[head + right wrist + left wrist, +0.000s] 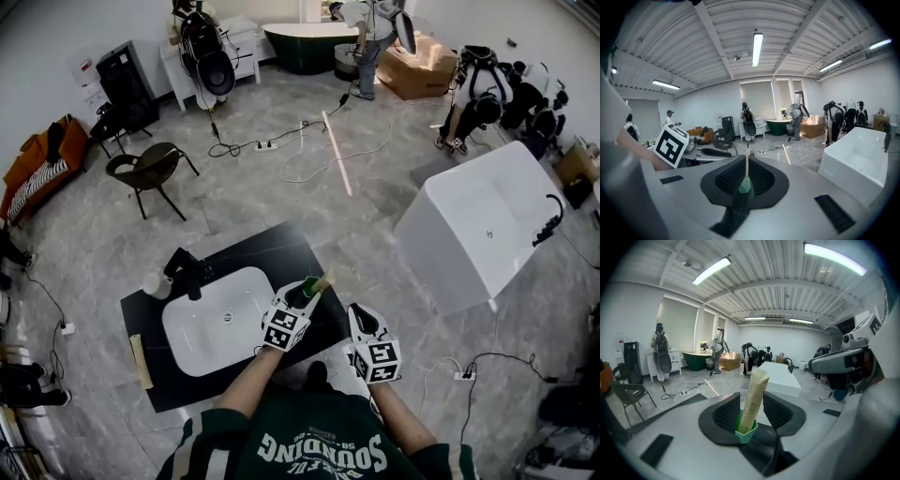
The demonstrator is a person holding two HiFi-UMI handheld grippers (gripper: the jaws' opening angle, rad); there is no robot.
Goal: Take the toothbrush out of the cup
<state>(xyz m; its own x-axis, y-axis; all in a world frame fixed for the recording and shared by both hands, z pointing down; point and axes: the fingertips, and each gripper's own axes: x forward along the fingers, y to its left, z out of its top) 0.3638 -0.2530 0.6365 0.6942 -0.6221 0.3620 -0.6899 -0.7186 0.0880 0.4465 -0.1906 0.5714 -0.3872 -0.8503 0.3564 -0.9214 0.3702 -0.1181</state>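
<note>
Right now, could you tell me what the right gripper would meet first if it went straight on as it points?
Most likely the bare floor: the right gripper points slightly downward between the black counter and the white bathtub. Depth is unclear.

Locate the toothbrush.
The paper-wrapped toothbrush stands between the left gripper's parted jaws; in the head view it sits right of the basin, over the black counter's right edge.

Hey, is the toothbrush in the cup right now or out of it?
Out. The paper-wrapped toothbrush stands between the left gripper's parted jaws, well away from the white cup on the dark counter.
</note>
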